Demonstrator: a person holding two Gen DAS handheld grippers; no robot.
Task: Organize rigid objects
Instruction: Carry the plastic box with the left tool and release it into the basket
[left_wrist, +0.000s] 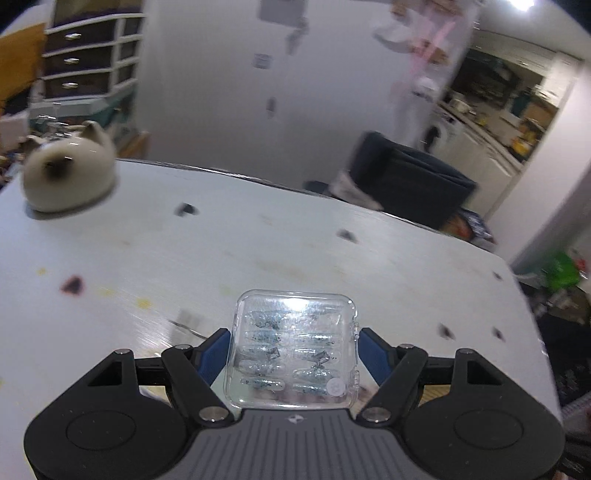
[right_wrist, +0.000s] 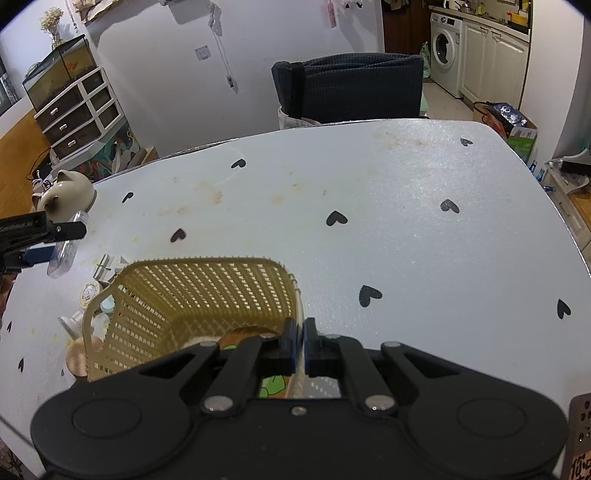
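Gripping a small clear hinged plastic box (left_wrist: 295, 349) between our blue pads (left_wrist: 214, 354), our left gripper (left_wrist: 294, 350) holds it above the white table with black heart marks (left_wrist: 332, 258), its jaws spread wide and pinching the box's two side walls. Inside the box we count two columns of small translucent capsule-like pieces with dark specks; a round white sticker sits at one near corner of the lid. From the right wrist view the same box (right_wrist: 64, 245) shows edge-on at the far left, clear of the tabletop, tilted, with the left gripper (right_wrist: 55, 240) clamping it.

Our right gripper (right_wrist: 299, 343) has its jaws pressed together on the near right rim of a yellow woven-lattice plastic basket (right_wrist: 192, 295); the basket wall runs between the two blue pads. At the basket's floor we see a round tan disc and a bit of something with green patches, mostly hidden by the gripper body.

Outside the basket, just beside its left wall on the table: a round white lidded tin (right_wrist: 88, 293), a pale blue round piece (right_wrist: 108, 304), a small white item (right_wrist: 74, 321) and a round tan wooden-looking disc (right_wrist: 75, 360). A folded striped item (right_wrist: 107, 264) lies near the basket's far left corner.

A cream ceramic cat-shaped pot (left_wrist: 68, 177) stands at the table's far left edge, well apart from the basket.
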